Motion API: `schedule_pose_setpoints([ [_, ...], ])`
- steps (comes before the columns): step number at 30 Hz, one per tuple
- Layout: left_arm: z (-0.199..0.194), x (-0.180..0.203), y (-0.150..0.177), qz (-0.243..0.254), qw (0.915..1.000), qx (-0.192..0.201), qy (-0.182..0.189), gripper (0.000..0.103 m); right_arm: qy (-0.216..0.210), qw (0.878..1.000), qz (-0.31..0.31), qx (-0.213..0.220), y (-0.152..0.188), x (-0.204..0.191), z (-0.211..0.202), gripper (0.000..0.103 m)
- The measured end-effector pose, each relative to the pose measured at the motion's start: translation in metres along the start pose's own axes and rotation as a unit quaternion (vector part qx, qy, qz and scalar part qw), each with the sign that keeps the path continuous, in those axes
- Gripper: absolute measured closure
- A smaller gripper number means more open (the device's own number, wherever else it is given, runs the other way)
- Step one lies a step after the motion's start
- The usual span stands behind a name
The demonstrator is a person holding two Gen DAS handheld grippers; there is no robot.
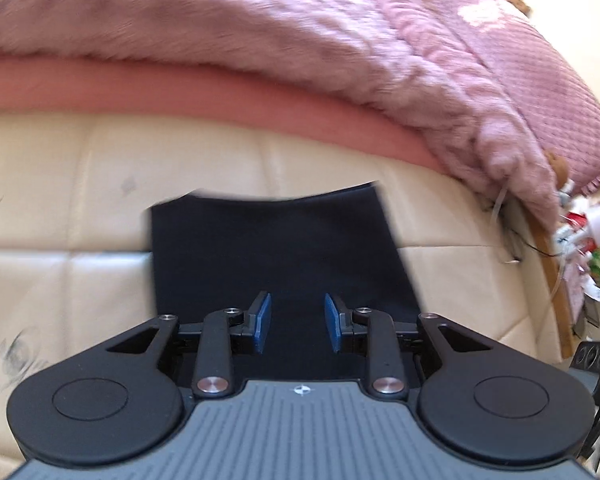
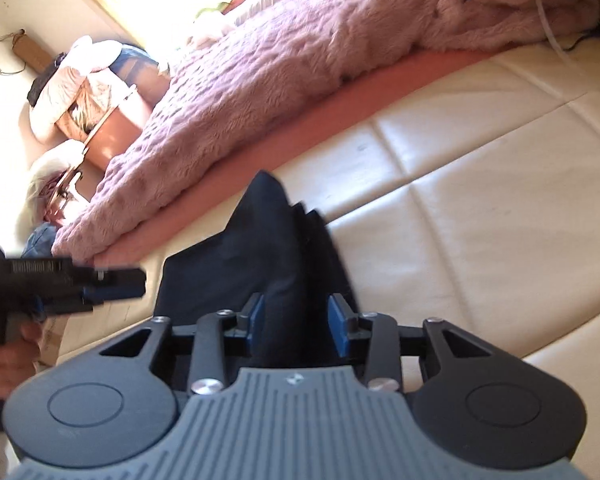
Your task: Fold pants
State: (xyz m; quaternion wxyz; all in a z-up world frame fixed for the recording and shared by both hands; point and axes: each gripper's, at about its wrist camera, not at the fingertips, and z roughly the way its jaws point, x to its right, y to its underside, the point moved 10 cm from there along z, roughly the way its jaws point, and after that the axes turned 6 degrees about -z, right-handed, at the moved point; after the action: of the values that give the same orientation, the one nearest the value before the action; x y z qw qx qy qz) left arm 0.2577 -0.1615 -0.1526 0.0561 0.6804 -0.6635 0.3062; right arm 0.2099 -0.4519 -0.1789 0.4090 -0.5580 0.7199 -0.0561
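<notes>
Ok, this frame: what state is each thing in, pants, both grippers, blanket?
Pants: dark, folded, lying on the cream mattress; one fold lifted between the right gripper's pads.
Left gripper: open, nothing between its pads.
Right gripper: part open, around the raised fold; grip unclear.
Pink blanket: bunched behind the pants.

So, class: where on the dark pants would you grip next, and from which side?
Grip the raised fold of the pants that stands between the right tongs, coming from above along the ridge. It stands proud of the cream mattress, while the rest lies flat.
</notes>
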Motion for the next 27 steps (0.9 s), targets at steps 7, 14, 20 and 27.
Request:
schedule_pose_setpoints([
  [7,-0.013,-0.042,0.013,-0.038,0.9993,0.002,-0.007,0.071,-0.011,1.000,0.012,-0.025,0.005,-0.013,0.015,0.098],
  [14,-0.011,-0.042,0.010,-0.008,0.9998,0.018,-0.009,0.075,0.022,0.999,-0.034,0.015,-0.014,-0.034,-0.022,0.100],
  [20,0.005,-0.036,-0.002,0.012,0.9993,0.033,-0.009,0.082,0.095,0.995,-0.022,-0.037,0.025,0.017,0.018,0.099],
  [27,0.024,-0.033,-0.033,0.049,0.9970,0.051,-0.032,0.084,0.093,0.994,-0.020,-0.045,0.027,0.023,0.021,0.093],
])
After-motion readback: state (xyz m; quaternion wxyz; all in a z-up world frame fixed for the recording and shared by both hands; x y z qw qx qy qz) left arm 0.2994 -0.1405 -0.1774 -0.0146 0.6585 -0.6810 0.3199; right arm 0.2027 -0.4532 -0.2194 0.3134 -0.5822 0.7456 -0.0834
